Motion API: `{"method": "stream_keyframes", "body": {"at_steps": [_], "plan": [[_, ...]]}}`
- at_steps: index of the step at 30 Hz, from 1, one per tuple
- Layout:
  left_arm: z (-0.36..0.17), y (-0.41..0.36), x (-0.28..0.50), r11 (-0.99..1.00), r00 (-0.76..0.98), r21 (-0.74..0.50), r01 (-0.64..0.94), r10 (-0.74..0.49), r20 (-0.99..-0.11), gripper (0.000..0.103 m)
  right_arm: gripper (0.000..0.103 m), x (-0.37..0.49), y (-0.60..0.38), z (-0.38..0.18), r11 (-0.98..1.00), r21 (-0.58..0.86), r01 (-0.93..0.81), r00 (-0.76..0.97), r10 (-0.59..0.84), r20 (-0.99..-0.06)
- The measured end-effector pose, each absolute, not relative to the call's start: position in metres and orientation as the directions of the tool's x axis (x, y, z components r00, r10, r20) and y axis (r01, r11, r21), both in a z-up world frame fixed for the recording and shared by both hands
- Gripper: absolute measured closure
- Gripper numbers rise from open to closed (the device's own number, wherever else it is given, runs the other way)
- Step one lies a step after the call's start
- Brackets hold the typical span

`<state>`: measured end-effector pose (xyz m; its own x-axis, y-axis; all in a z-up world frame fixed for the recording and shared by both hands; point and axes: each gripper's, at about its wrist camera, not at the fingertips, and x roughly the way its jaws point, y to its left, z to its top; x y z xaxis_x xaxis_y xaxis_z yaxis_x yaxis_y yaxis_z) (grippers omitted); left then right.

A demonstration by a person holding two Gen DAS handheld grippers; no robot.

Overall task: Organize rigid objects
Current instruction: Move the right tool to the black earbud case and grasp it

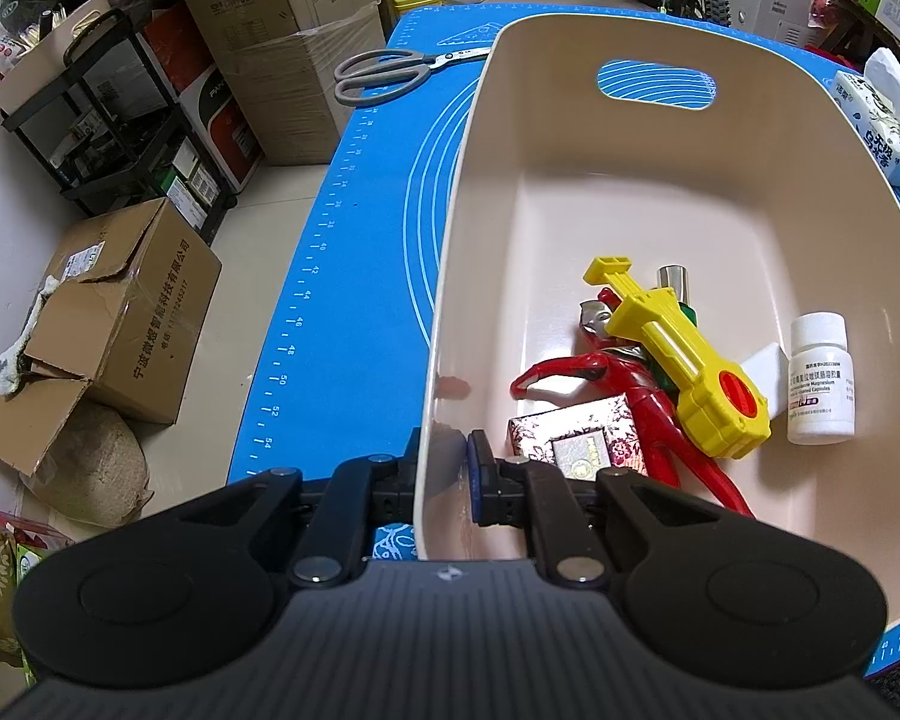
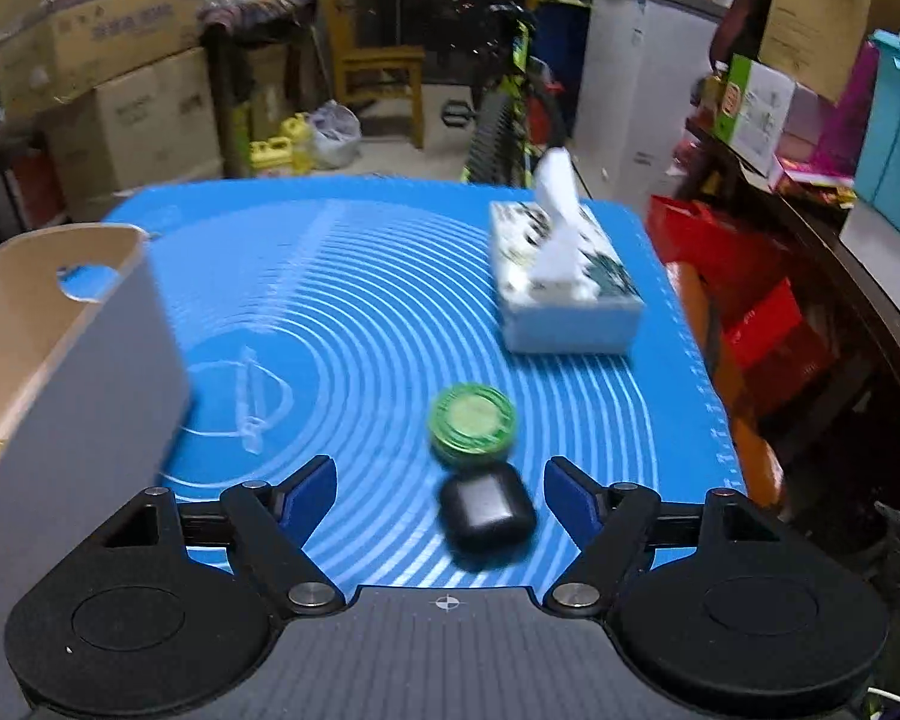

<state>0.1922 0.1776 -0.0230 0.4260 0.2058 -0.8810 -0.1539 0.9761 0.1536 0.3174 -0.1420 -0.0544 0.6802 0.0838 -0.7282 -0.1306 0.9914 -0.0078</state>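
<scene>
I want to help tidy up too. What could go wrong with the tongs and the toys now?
1. The black case touches the green round tin, so the open right tongs might knock the tin away.
2. The left tongs pinch only the bin's rim; a slip could tip the bin.
3. The scissors lie near the mat's edge and may slide off.

The left wrist view is evenly lit and sharp, with glare on the basket wall. The right wrist view is dimmer and smeared by motion. Edges are bent by fisheye distortion.

A toy figure lies in the bin, scissors behind it.
</scene>
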Motion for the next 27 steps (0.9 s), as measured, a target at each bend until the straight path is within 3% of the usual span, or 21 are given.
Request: {"method": "stream_keyframes", "body": {"at_steps": [8,15,18,23,27], "plan": [[-0.023,0.178,0.192,0.976,0.426,0.154,-0.154,0.206,-0.881,0.088,0.023,0.332,-0.146,-0.089,0.99,-0.049,-0.131,0.638,0.047,-0.769],[-0.023,0.178,0.191,0.976,0.426,0.159,-0.152,0.21,-0.88,0.087,0.024,0.345,-0.155,-0.105,0.995,-0.003,-0.097,0.606,0.057,-0.794],[-0.023,0.178,0.191,0.975,0.425,0.16,-0.152,0.211,-0.88,0.087,0.028,0.347,-0.161,-0.11,0.997,0.02,-0.079,0.61,0.064,-0.79],[-0.023,0.178,0.191,0.975,0.425,0.161,-0.152,0.212,-0.88,0.087,0.052,0.347,-0.166,-0.11,0.997,0.03,-0.068,0.626,0.066,-0.777],[-0.023,0.178,0.191,0.975,0.425,0.16,-0.152,0.211,-0.88,0.087,0.053,0.345,-0.162,-0.109,0.996,0.001,-0.087,0.626,0.056,-0.778]]}}
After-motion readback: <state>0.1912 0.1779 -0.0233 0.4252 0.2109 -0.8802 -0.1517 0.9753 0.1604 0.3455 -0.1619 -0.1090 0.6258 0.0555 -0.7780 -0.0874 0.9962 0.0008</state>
